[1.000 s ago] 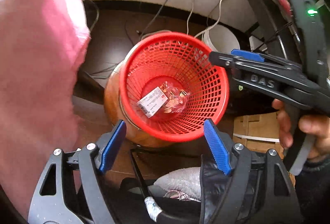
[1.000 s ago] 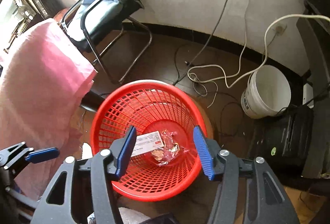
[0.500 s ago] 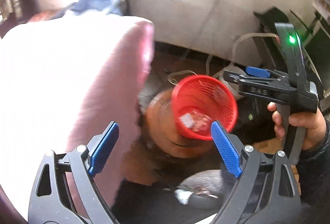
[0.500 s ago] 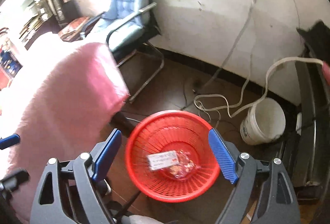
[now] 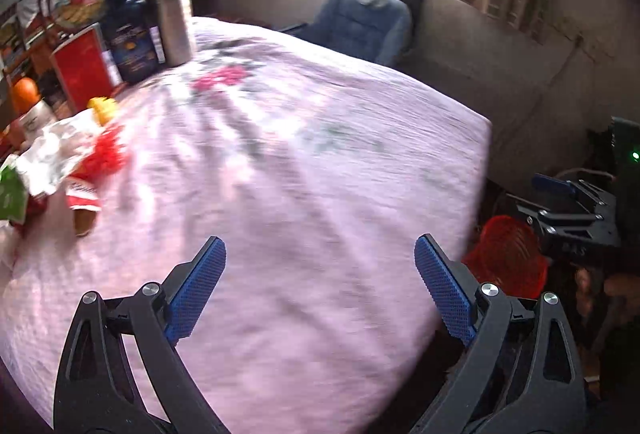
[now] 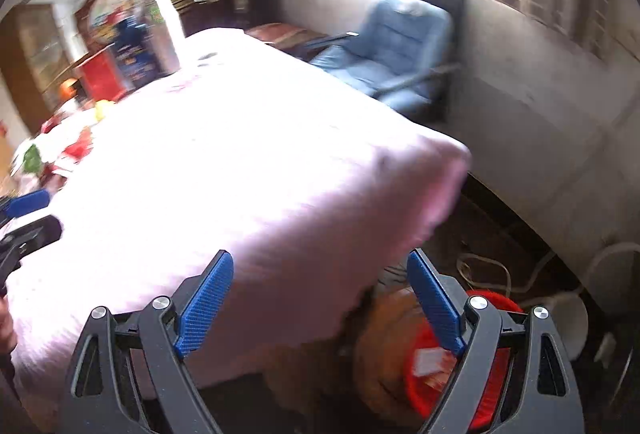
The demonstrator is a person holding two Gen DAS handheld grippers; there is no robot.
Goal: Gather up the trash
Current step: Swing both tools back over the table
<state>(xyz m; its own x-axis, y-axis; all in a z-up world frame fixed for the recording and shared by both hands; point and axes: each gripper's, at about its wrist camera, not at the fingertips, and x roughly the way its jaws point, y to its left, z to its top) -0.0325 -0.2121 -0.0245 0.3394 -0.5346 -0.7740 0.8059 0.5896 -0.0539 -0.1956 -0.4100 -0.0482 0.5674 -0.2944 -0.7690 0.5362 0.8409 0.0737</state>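
Left gripper over the pink tablecloth, jaws opening with nothing between them — right gripper spread wide too, nothing held. Red basket at 5 o'clock off the table corner, wrapper trash inside. Crumpled litter at 9 o'clock.

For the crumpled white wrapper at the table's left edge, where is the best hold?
Probably the crumpled white wrapper's raised right-hand fold, nearest the open table; come from above and the right, since clutter crowds its left side. The left claw looks open and empty, with its jaws opening.
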